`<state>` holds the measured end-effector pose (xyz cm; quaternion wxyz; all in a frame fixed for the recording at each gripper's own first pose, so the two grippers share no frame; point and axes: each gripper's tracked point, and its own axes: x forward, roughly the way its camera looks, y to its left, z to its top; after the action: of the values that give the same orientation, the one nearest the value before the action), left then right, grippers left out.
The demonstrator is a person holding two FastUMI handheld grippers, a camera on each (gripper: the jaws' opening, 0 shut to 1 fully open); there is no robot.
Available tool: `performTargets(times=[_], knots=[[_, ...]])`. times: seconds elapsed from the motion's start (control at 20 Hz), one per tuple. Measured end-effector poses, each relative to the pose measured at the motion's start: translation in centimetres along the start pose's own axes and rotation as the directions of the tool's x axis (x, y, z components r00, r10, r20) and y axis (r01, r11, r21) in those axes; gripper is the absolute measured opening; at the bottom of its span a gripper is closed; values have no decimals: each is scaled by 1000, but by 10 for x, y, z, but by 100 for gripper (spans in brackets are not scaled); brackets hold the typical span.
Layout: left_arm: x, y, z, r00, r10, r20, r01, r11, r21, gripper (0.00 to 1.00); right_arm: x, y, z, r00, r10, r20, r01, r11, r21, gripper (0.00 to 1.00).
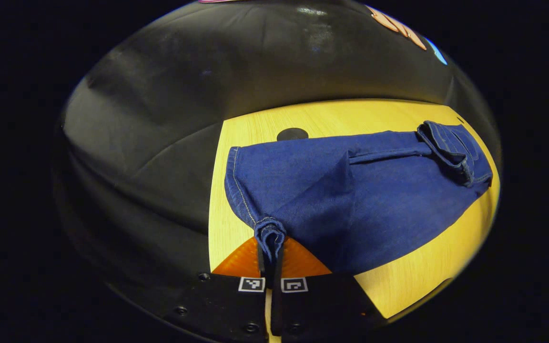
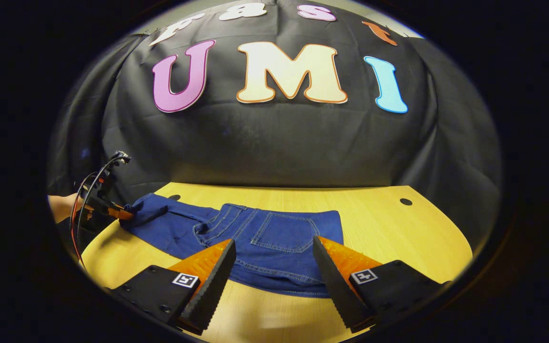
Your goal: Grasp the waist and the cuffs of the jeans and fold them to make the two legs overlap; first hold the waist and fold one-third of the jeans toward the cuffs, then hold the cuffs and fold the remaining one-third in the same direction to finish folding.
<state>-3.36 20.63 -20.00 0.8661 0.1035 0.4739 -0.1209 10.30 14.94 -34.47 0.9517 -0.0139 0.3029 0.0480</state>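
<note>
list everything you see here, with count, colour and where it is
jeans: one pair, dark blue denim, lying across the table, waist and back pocket toward the right gripper, cuff end off to that view's left
table: one, light yellow wood, under the jeans, in front of the cloth wall
round holes in the table: two seen, dark, near the far edge, one at each end of the jeans
cloth wall: one, black, behind and beside the table
cables: a few, black and red, on the far gripper in the right gripper view
left gripper: one, shut on the bunched cuff of the jeans
right gripper: one, open, fingers spread just before the waist
hand: one, holding the left gripper
</note>
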Motion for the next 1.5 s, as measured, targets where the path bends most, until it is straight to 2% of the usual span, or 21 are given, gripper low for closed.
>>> performTargets(times=[0.2,0.4,0.6,1.0,1.2,1.4,1.5], knots=[[-36,-11,37,997,7,81,1,995,-101,0,-11,-17,11,1000,10,16,-10,1000,9,100],[-89,-51,85,980,-44,195,77,983,-166,0,-27,-32,18,999,38,16,-38,999,1,100],[-123,-117,138,954,-109,279,166,968,-186,0,-43,-52,29,997,61,39,-60,998,-23,100],[-142,-254,189,916,-220,335,266,959,-97,0,-69,-113,41,996,67,67,-64,997,-45,100],[-142,-333,205,892,-302,338,339,939,-57,0,-78,-149,40,996,49,68,-47,999,-29,99],[-127,-412,205,867,-387,315,409,912,-5,0,-84,-177,36,998,23,64,-22,1000,-11,100],[-111,-437,187,878,-392,274,401,916,24,0,-86,-187,29,999,14,50,-14,1000,-1,100]])
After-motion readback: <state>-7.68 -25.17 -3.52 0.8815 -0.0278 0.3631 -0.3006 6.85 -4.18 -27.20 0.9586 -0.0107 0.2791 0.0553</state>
